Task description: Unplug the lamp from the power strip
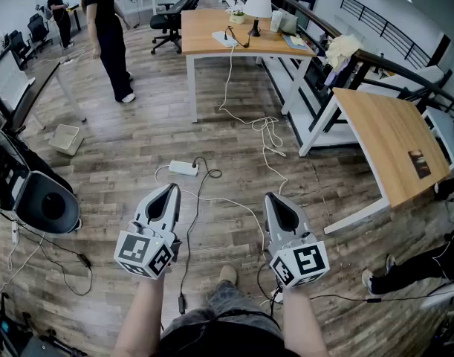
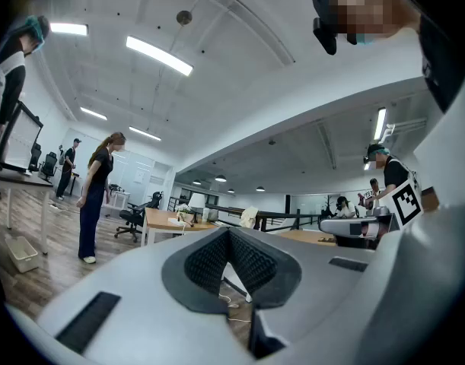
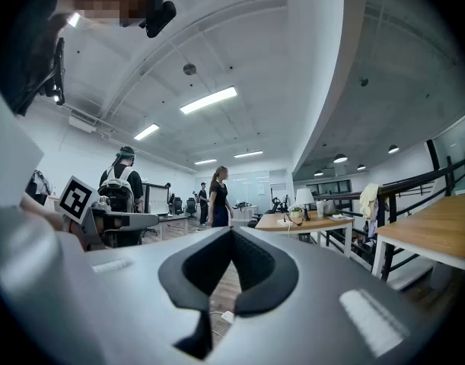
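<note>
Head view puts the lamp (image 1: 257, 10) upright on the far right part of a wooden desk (image 1: 204, 24): a white shade on a slim dark stem and a dark base. Just left of it on the desk lies the white power strip (image 1: 225, 39), with a dark plug and cord on it. A white cable (image 1: 228, 80) drops from the strip over the desk's front edge to the floor and loops there. A second power strip (image 1: 183, 168) lies on the floor well in front of the desk. The left gripper (image 1: 169, 192) and right gripper (image 1: 276, 199) are nearer the camera than that second strip and well apart from the desk, each with jaws pressed together on nothing. A person (image 1: 108, 36) in black stands left of the desk. Right gripper view alone shows the lamp from the side, shade above the desktop. Left gripper view shows the desk small and far, the lamp too small to tell.
</note>
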The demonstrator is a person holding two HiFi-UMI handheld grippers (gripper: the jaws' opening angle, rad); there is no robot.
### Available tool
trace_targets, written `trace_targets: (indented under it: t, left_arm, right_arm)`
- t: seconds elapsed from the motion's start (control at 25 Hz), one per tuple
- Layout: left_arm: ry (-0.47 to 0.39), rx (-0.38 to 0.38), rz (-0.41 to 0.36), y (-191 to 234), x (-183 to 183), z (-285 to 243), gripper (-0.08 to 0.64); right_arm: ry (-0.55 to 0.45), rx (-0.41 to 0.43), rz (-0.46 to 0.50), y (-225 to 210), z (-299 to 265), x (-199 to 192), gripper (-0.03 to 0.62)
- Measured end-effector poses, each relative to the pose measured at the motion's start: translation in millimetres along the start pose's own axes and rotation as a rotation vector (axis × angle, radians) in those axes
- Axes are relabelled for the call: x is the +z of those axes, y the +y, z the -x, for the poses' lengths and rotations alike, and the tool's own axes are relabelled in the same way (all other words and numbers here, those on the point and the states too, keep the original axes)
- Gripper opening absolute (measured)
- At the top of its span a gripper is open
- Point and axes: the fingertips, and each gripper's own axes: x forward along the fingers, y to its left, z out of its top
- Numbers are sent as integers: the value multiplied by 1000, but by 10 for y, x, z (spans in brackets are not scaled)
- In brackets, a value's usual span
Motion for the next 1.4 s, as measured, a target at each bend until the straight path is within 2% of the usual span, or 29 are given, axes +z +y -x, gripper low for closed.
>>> trace_targets:
  t: [0.16, 0.28, 0.64, 1.08, 1.4]
  left_arm:
    - [9, -10, -32, -10, 1, -472, -3]
    - [9, 0, -25, 15, -43, -787, -3]
    - [12, 21, -26, -18, -93, -1391, -3]
    - [50, 8, -40, -38, -42, -1834, -3]
    - [38, 9, -44, 29, -31, -1981, -3]
  right_arm:
    - [-1, 6, -11, -357, -280, 6, 8]
    - [-4, 17, -8, -632, -456, -5, 6]
    - [-17, 38, -39, -1180, -780, -29, 8]
    - [-8, 34, -87, -1510, -1008, -82, 8]
    - [-30, 41, -118, -1580, -1238, -69, 8]
